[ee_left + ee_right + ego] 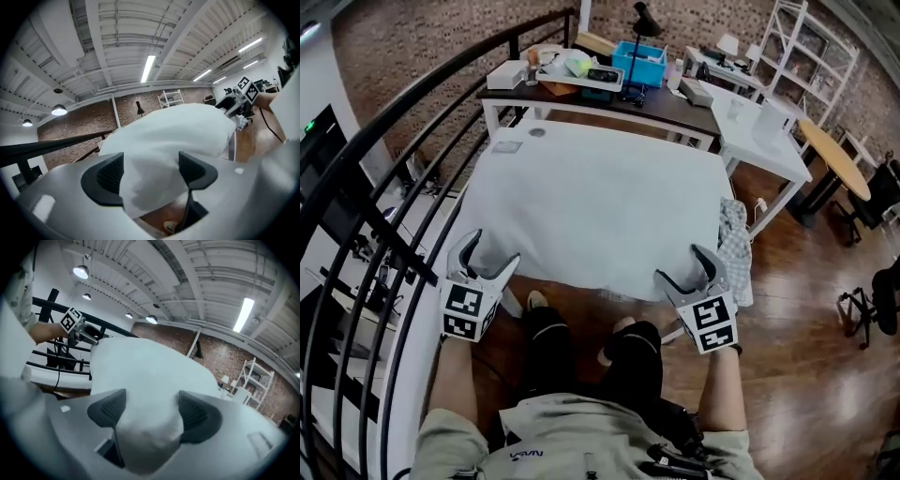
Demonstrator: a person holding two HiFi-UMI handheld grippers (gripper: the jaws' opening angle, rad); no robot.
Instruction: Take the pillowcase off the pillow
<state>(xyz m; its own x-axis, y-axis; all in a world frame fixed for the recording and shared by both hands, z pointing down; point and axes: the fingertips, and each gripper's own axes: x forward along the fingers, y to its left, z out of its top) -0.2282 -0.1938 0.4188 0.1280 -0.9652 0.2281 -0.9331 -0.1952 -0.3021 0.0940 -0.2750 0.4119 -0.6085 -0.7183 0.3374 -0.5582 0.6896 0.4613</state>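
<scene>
pillowcase (pixel 600 216) is lying flat and white, with the pillow inside it, across the white table (pixel 520 127); its near edge is drooping over the table's front, just above the person's knees. left gripper (pixel 490 262) is sitting at the near left corner, its jaws spread wide. in the left gripper view a fold of the white cloth is running up between the two dark pads (pixel 108 174), and the pads aren't pinching it. over on the other side, the right gripper (pixel 686 272) is hovering at the near right corner, jaws spread just as wide, and in the right gripper view a rounded bulge of the white fabric is filling the gap between its pads without being squeezed. both grippers are pointing away from the person, across the table. a checked cloth (pixel 734 248) is hanging off the table's right edge, close by the right gripper. behind the table a dark-topped desk (pixel 666 103) is carrying a blue bin (pixel 637 61) and some clutter. a black railing (pixel 394 187) is curving down the left side.
</scene>
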